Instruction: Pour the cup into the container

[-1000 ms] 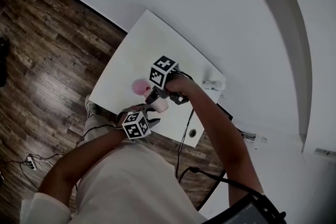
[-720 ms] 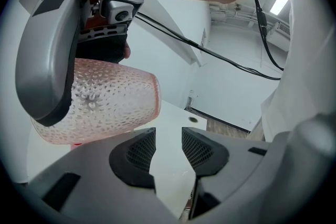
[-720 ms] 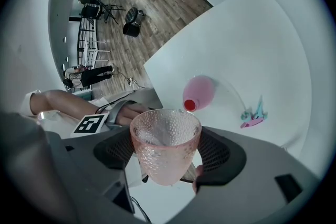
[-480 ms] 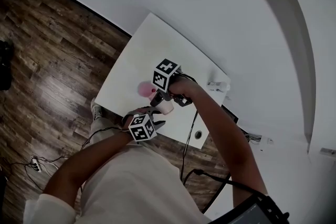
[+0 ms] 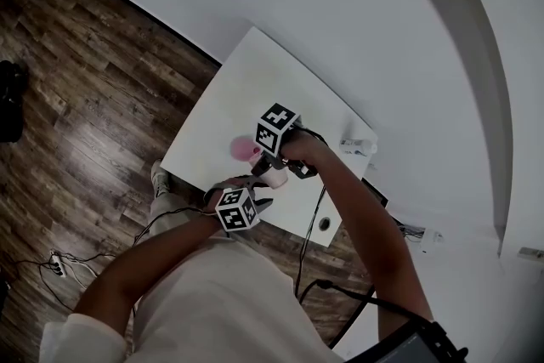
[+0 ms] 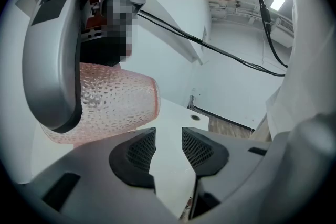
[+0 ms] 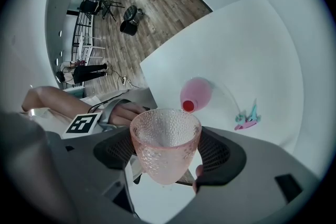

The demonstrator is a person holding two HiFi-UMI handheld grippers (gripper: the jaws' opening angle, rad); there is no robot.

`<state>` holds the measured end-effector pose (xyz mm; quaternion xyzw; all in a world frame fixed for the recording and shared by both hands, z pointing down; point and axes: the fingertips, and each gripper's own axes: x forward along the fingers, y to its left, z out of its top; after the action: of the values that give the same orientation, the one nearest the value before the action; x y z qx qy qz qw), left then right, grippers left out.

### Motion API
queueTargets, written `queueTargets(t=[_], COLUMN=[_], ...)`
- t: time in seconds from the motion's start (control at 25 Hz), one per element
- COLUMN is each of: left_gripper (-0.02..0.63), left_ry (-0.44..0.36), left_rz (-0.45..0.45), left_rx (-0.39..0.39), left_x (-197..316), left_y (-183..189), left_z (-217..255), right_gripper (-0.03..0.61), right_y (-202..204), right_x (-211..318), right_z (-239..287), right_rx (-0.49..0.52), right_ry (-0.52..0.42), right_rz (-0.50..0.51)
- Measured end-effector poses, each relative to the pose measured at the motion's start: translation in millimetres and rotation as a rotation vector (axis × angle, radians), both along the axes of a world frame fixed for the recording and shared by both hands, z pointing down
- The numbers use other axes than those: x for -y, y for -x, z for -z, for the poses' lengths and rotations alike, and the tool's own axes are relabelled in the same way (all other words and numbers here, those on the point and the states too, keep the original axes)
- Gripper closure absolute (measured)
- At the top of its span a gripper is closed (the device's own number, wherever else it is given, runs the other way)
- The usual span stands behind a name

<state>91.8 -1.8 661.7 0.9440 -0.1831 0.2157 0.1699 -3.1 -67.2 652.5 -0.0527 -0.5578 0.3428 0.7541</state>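
My right gripper [image 7: 167, 152] is shut on a pink textured cup [image 7: 165, 147], gripping its lower part; I look into its open mouth and see nothing inside. In the head view the cup [image 5: 277, 177] hangs over the white table [image 5: 246, 89], just right of a pink round container [image 5: 244, 150]. That container [image 7: 196, 93] has a small red thing at its near edge. My left gripper [image 6: 168, 147] is open with only table between its pads, close under and beside the cup [image 6: 118, 107], near the table's front edge [image 5: 255, 186].
A small teal and pink clip [image 7: 247, 118] lies right of the container. A white object [image 5: 357, 146] sits at the table's right edge, and a cable hole [image 5: 324, 224] is near the front corner. Cables hang off the table over the wooden floor [image 5: 76, 98].
Only the head view has shifted a little. Both grippers, the cup and the container keep their places relative to the table.
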Motion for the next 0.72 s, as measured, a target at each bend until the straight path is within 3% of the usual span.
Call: queueTargets(t=[0.32,0.72], left_gripper=[0.448,0.448], left_ry=[0.003,0.036], left_rz=[0.016,0.014], left_rx=[0.028,0.099], left_x=[-1,-12], left_y=[8,32], left_z=[-6,-18], right_gripper=[0.202,0.202], right_y=[-6,-28], right_x=[4,-6], right_z=[-6,-10], right_rx=[0.089,0.316], right_ry=[-0.074,-0.18], right_rz=[-0.031,-0.236])
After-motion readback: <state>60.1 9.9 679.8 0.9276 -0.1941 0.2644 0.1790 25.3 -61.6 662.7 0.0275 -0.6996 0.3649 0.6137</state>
